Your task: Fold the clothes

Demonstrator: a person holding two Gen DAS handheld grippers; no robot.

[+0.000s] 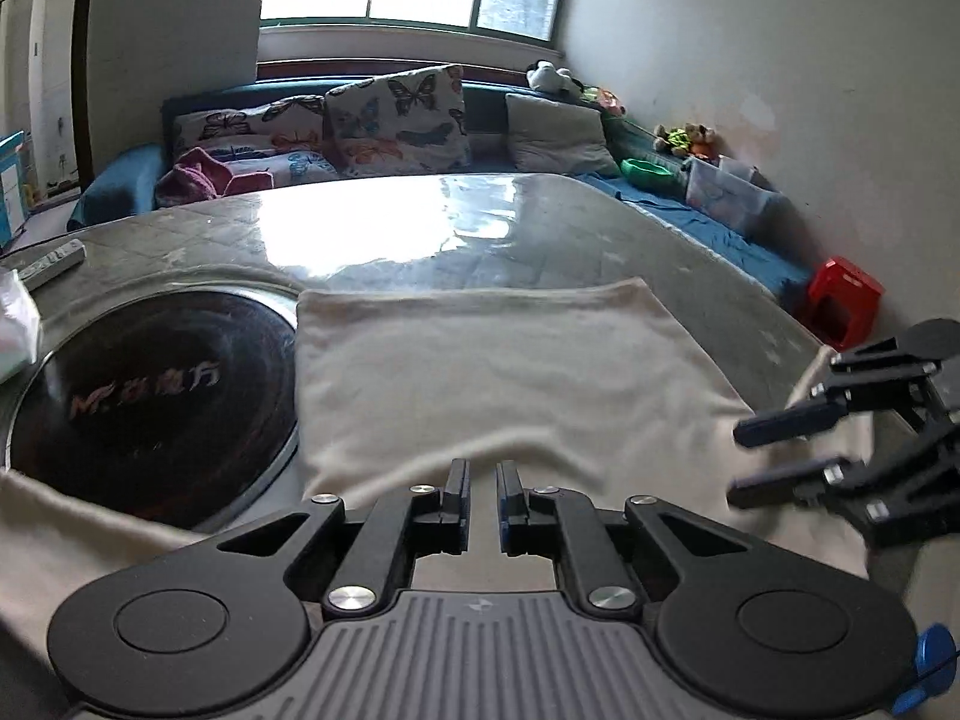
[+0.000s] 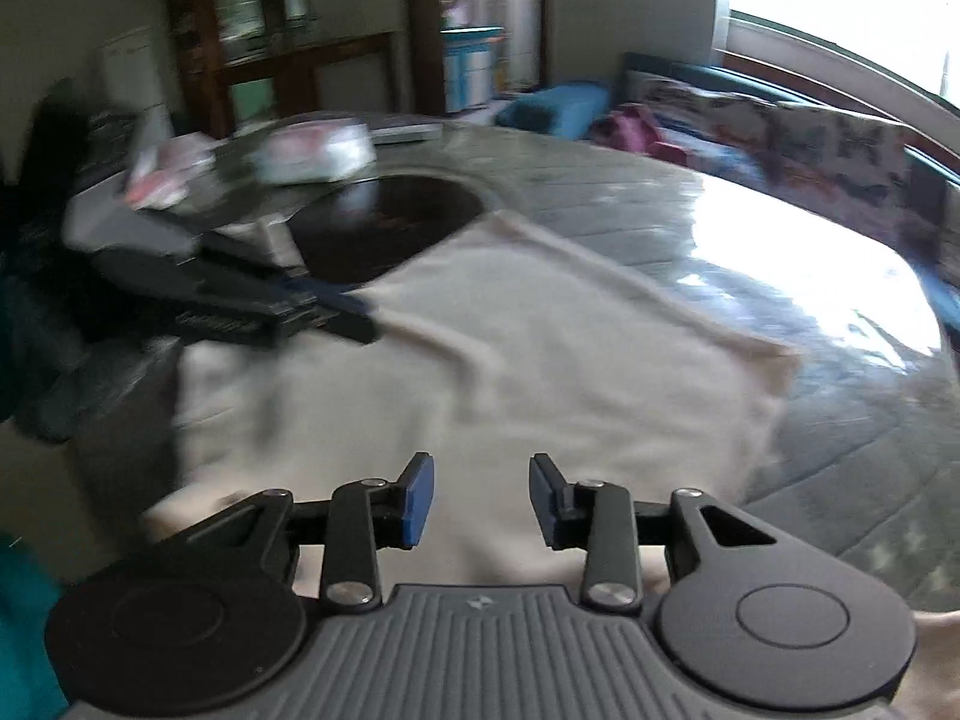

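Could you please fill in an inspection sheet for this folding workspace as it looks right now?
Surface: glossy grey table with a dark round inset, strong window glare.
Job's things: cream garment spread flat, its left part lying over the inset's edge.
Clutter: remote control and white packets at the far side.
Grippers: left gripper nearly shut, nothing between its fingers; right gripper open, empty, above the garment.
Cables: nothing seen.
Surroundings: blue sofa with butterfly cushions, soft toys, red stool, window.
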